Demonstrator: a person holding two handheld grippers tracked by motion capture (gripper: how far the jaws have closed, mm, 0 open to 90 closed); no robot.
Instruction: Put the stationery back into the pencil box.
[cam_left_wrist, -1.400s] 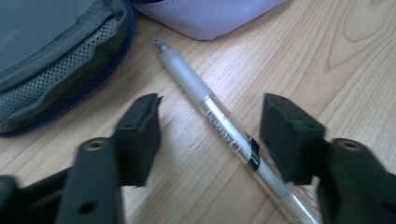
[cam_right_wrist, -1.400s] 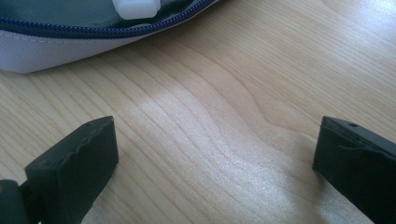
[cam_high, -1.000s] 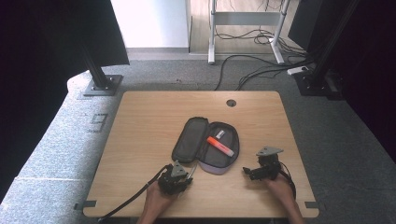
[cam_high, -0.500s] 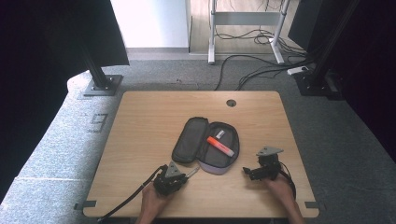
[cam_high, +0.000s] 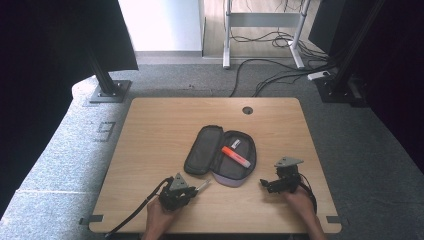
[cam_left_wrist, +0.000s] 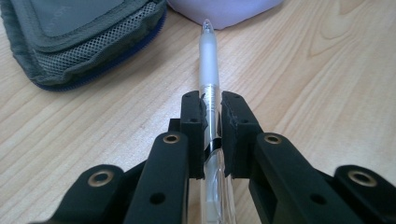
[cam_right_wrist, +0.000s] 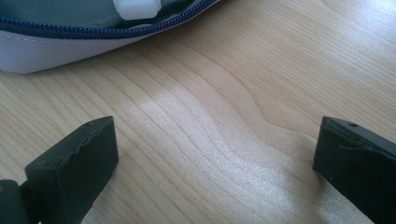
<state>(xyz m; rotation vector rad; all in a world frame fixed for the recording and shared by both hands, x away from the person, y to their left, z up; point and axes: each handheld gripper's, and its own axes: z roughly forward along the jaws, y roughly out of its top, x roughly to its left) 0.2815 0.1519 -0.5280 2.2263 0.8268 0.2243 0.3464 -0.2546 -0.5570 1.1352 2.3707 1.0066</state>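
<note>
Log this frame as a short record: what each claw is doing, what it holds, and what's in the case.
left claw: shut on the clear pen, tip pointing toward the pencil case; its jaws have just been closing
right claw: open, nothing between its jaws, low over the table
pencil case: unzipped, lying open flat
inside case: orange highlighter

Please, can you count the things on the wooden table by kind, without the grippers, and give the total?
Open grey fabric pencil case: 1
Orange highlighter marker inside the case: 1
Small white eraser-like block inside the case: 1
Clear plastic pen: 1
Total: 4
</note>
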